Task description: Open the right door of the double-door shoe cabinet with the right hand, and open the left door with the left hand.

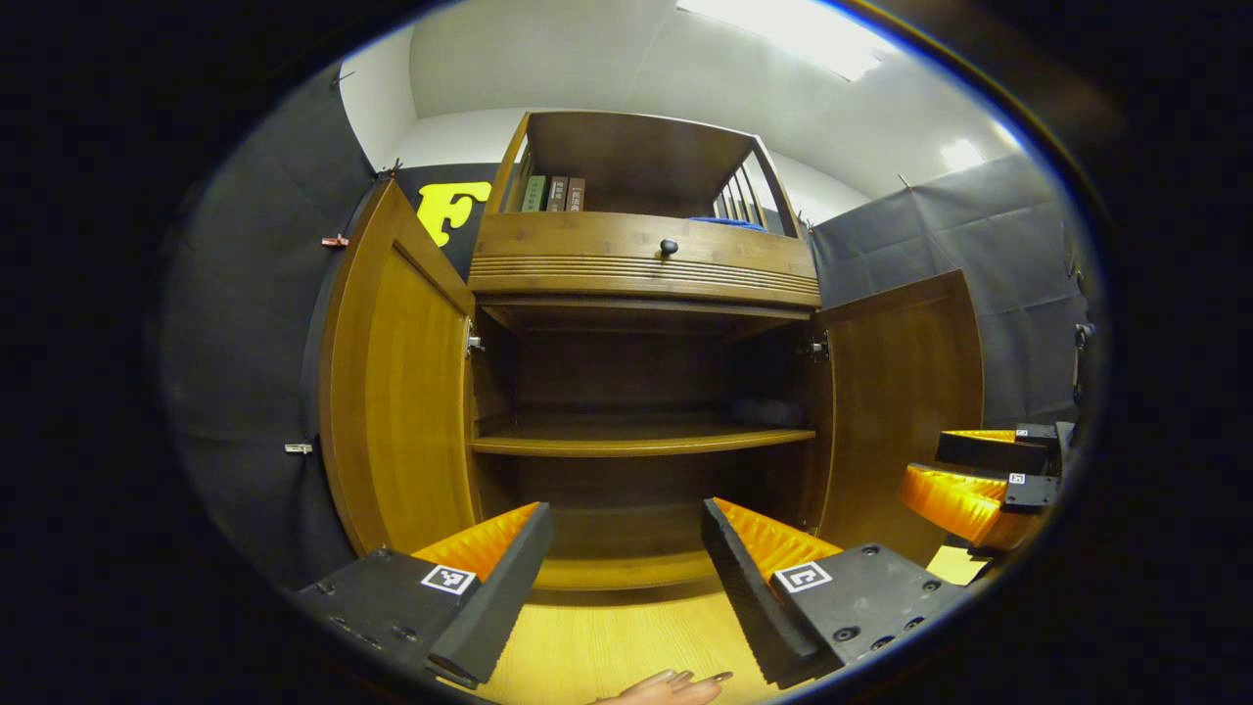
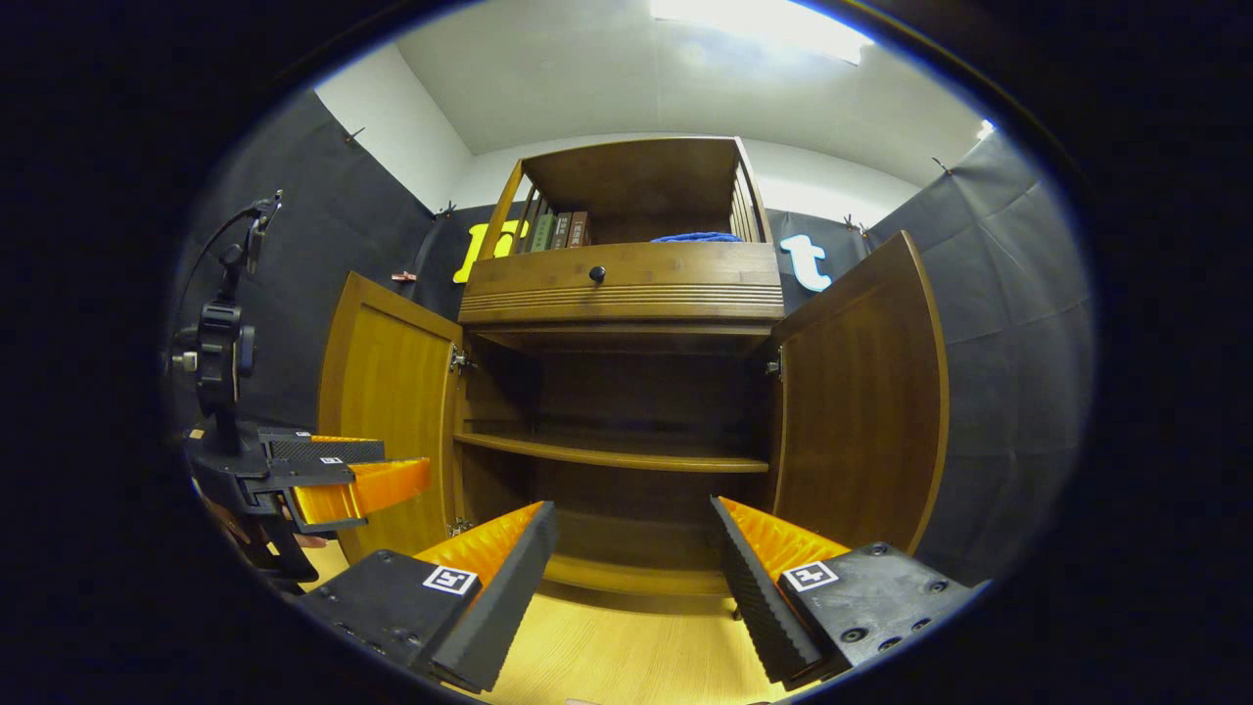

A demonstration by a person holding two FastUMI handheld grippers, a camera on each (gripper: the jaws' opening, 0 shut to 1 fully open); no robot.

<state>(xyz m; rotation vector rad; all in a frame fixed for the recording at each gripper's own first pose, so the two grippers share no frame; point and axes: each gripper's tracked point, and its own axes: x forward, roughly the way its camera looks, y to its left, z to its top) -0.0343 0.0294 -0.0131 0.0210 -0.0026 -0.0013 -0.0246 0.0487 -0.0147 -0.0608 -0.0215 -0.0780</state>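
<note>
The double-door wooden shoe cabinet (image 1: 646, 392) stands on the pale wood-grain floor (image 1: 607, 646) straight ahead of both cameras, with its brown left door (image 1: 396, 392) and brown right door (image 2: 861, 392) both swung wide, so the dark interior and its single wooden middle shelf (image 2: 612, 452) lie exposed; the opening looks complete, and what remains is mainly a clean retreat. The left gripper (image 1: 626, 558) has its fingers spread apart with nothing between them, low in front of the cabinet's base, and the right gripper (image 2: 631, 558) is likewise spread and empty, pointed at the same opening. Each gripper also shows off to the side in the other's view, near the outer edge of its own door. The likeliest trouble is a brush against a door: a finger catching the free edge of the left door as the hand pulls away could swing it back toward closed, undoing the work, and the same holds for the right door. The small round dark drawer knob (image 1: 669, 247) sits above the opening, well apart from both grippers, so it seems no hazard. A hand's fingertips (image 1: 675, 685) show at the bottom of the left gripper view.
</note>
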